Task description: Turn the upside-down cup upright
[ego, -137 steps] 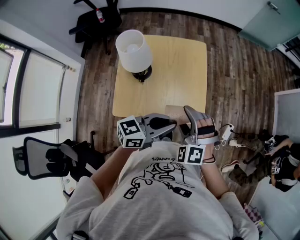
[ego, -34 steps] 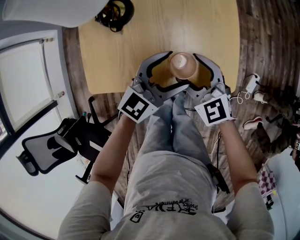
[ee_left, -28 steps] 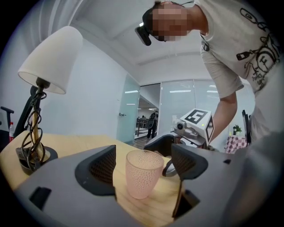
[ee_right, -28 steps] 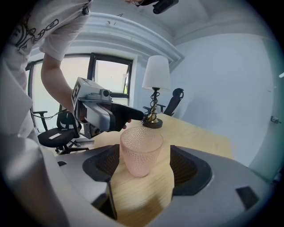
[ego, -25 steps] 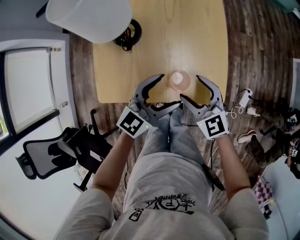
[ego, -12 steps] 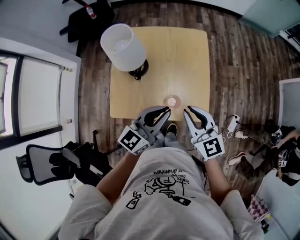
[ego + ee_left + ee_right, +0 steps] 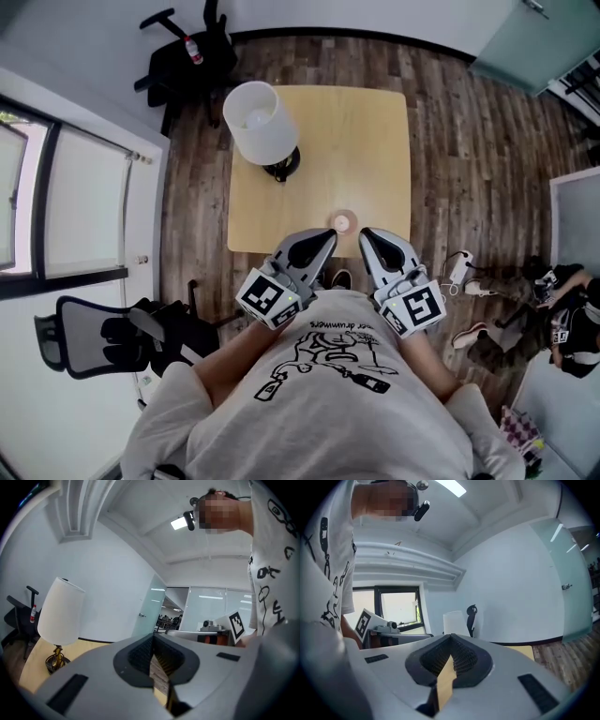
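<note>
A small tan cup (image 7: 342, 223) stands alone on the wooden table (image 7: 375, 141), near its front edge. From above it shows a pale round centre inside a tan ring. My left gripper (image 7: 329, 235) and right gripper (image 7: 365, 234) are held side by side close to my chest, high above the table and apart from the cup. Both are shut with nothing between the pads. In the left gripper view the left gripper (image 7: 152, 637) has its jaws meeting. The right gripper (image 7: 451, 637) looks the same in its own view. The cup shows in neither gripper view.
A lamp with a white shade (image 7: 261, 120) stands at the table's far left corner. An office chair (image 7: 98, 330) is at the left by the window, and a black chair (image 7: 192, 52) stands beyond the table. Cables and shoes (image 7: 464, 272) lie on the floor at the right.
Both grippers stood open on either side of the cup at table height. They have since shut empty and risen towards my chest, and the cup stays on the table.
</note>
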Motion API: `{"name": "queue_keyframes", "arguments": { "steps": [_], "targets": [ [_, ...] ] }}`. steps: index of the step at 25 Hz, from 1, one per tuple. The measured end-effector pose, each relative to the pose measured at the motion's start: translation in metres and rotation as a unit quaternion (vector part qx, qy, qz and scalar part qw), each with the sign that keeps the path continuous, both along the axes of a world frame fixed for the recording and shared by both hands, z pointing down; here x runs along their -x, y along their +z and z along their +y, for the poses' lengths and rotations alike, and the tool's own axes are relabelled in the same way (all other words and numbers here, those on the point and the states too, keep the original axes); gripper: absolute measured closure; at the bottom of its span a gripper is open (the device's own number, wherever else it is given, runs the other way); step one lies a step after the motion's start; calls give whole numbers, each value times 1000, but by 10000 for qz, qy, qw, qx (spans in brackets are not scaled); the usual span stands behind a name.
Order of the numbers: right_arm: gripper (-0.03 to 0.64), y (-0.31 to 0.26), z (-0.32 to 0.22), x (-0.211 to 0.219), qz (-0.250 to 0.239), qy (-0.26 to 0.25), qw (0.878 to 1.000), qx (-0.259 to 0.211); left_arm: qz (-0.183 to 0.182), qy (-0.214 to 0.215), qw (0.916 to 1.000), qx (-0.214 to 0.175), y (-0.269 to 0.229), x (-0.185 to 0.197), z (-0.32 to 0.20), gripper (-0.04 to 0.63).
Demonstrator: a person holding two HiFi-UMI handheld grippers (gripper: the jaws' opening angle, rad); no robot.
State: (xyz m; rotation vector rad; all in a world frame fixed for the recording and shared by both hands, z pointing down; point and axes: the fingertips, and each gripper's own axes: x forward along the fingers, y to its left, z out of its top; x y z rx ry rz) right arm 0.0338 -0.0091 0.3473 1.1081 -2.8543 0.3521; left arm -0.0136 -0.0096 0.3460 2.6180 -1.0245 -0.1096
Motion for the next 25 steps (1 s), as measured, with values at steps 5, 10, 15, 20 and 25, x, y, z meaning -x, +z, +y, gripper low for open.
{"name": "queue_keyframes", "arguments": {
  "steps": [5, 10, 15, 20, 25],
  "targets": [
    [592, -7, 6, 5, -4, 78, 10000, -48, 52, -49, 10000, 4, -6, 0, 2, 588],
    [594, -7, 8, 11, -44, 97, 9999, -18, 72, 92, 9998, -136, -12, -5, 4, 588],
    [592, -4, 9, 15, -3, 104, 9999, 16, 10, 71, 9999, -90, -10, -5, 5, 588],
    [594, -2, 12, 14, -13, 160, 9999, 55, 7, 66, 9999, -132, -11, -5, 10, 588],
    [592, 0, 18, 24, 214, 70, 9997, -106, 20, 4, 10000, -56, -6, 1, 11, 588]
  ]
}}
